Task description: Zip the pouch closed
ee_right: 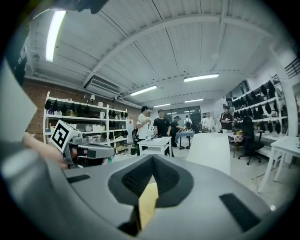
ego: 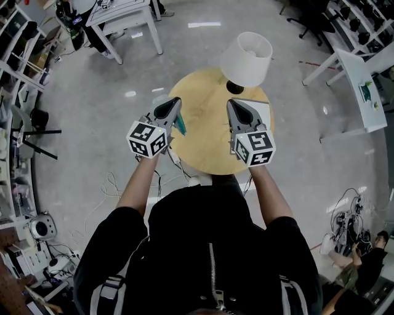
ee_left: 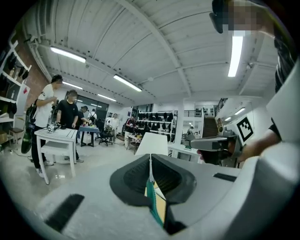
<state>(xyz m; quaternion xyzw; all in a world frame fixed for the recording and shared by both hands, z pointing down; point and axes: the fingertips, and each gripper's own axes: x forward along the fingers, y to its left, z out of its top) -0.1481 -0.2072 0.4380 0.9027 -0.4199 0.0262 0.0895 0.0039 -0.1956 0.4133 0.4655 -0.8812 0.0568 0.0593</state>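
Grey polished floor (ego: 92, 104) is seen on every side in the head view, with shelving (ego: 15, 55) ranged along the left edge and a white side table (ego: 120, 12) set at the upper left. In the left gripper view, people (ee_left: 70, 110) are seen standing at a white bench (ee_left: 58, 136) under long ceiling lights (ee_left: 236, 54). At the middle of the floor a round wooden table (ego: 206, 147) is placed, and both of the person's arms are stretched out over its near edge. The left gripper (ego: 176, 101) is held roughly level above the table's left rim, and its jaws are pressed together on the teal pouch (ego: 182, 127), of which only a thin edge is caught. The pouch is hung just to the right of that gripper, over the wood; whether its lower end touches the table cannot be told. In the left gripper view it is seen as a narrow teal strip running down from the closed jaw tips, with the yellow table top behind it. Further right, a white lampshade (ego: 246, 56) is stood at the far side of the table. The right gripper (ego: 233, 104) is held just in front of it, apart from the pouch. Its jaws are brought together at the tips and nothing is seen between them; in the right gripper view only the yellow wood is shown through the slot lower down. At the far right another white table (ego: 363, 92) is set on the floor.
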